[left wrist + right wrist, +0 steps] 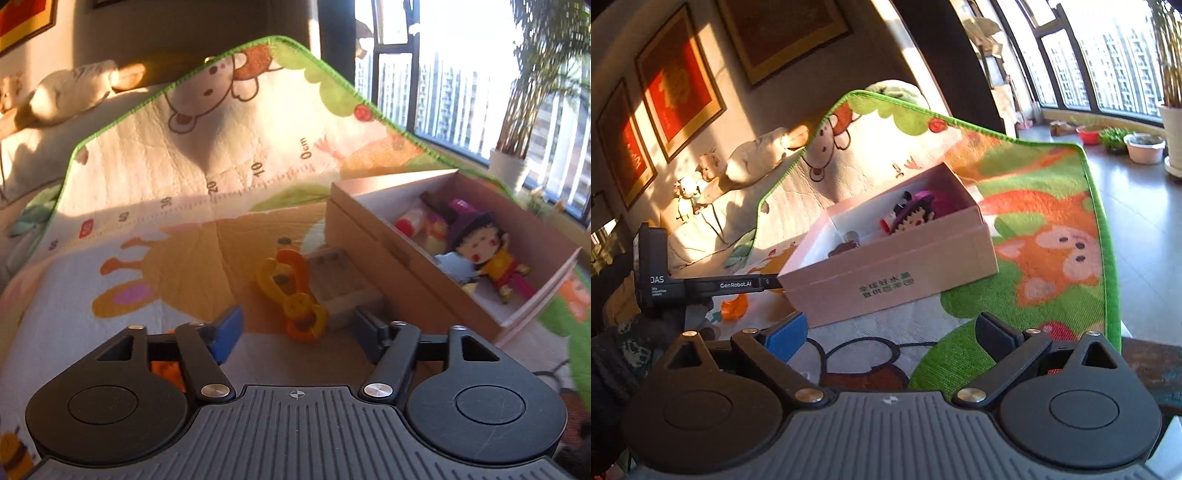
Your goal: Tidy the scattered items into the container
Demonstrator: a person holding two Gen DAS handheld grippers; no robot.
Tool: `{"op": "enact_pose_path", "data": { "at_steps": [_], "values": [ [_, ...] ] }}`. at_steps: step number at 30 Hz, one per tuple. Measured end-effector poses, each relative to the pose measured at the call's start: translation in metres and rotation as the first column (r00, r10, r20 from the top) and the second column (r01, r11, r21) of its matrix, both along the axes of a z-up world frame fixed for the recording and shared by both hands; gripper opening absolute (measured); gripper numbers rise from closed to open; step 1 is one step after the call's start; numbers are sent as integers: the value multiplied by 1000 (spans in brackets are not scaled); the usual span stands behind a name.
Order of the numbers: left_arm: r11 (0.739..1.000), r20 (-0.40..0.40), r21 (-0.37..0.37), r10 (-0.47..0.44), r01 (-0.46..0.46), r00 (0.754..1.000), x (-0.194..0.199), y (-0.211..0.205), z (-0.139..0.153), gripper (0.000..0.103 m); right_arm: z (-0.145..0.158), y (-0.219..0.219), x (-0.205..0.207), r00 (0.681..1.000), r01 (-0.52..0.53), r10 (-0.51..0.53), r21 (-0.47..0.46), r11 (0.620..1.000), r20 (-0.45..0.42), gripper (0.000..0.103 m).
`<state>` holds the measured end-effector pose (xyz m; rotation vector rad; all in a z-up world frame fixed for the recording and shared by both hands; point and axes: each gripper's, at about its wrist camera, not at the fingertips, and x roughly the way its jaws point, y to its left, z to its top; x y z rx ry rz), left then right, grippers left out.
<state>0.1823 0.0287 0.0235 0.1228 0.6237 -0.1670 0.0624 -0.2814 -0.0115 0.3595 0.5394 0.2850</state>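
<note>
Left gripper [295, 325], jaws spread and empty, lines up on the orange-and-yellow toy [291, 291] lying on the play mat [155, 229] just beside the pink box [406, 266]. The jaws should straddle its narrow waist before closing. Right gripper [890, 332] hovers spread and empty.

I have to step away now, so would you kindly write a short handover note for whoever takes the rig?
Left gripper: open, holding nothing, lined up on the orange and yellow toy lying on the mat beside the box.
Right gripper: open, empty, facing the box.
Done: a doll and other toys already lie in the box.
Left: the orange and yellow toy, the wooden piece beside it, a small orange item near the box.
</note>
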Motion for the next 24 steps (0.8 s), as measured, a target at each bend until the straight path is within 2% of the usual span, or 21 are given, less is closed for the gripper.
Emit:
{"op": "enact_pose_path", "data": {
  "at_steps": [3, 5, 8, 10, 11, 12, 15, 16, 17, 19, 22, 24],
  "values": [
    [996, -3, 87, -28, 28, 1000, 11, -3, -9, 82, -6, -2, 4, 1000, 1, 0, 13, 1000, -22, 98],
    [984, 15, 177, -23, 20, 1000, 16, -1, -12, 84, -8, -3, 5, 999, 3, -2, 20, 1000, -33, 98],
    [947, 58, 313, 58, -74, 997, 22, 18, -15, 84, -10, -3, 7, 999, -2, 3, 29, 1000, -50, 98],
    [927, 69, 350, 118, -135, 991, 26, 36, -15, 84, -11, -2, 9, 998, -11, 13, 33, 999, -57, 98],
    [928, 65, 342, 134, -148, 989, 27, 45, -14, 84, -12, -2, 10, 998, -16, 18, 34, 999, -62, 98],
    [941, 56, 308, 130, -141, 990, 27, 52, -11, 84, -13, -1, 11, 998, -18, 21, 33, 999, -67, 98],
    [990, 7, 131, 46, -46, 999, 24, 61, -2, 80, -14, 0, 13, 997, -25, 28, 33, 999, -78, 99],
    [996, -5, 91, 17, -17, 1000, 26, 59, 0, 72, -14, 0, 13, 996, -24, 27, 34, 999, -80, 99],
    [997, -14, 75, -8, 9, 1000, 28, 53, -1, 63, -14, -1, 13, 996, -24, 27, 34, 999, -81, 99],
    [994, -27, 94, -46, 48, 999, 35, 40, -5, 57, -14, -1, 13, 996, -21, 24, 33, 999, -82, 99],
    [988, -38, 139, -68, 73, 997, 52, 32, -14, 57, -15, -2, 12, 997, -15, 18, 38, 999, -80, 99],
    [989, -49, 122, -77, 82, 996, 62, 34, -15, 59, -15, -4, 12, 996, -12, 16, 46, 999, -83, 100]
  ]
}}
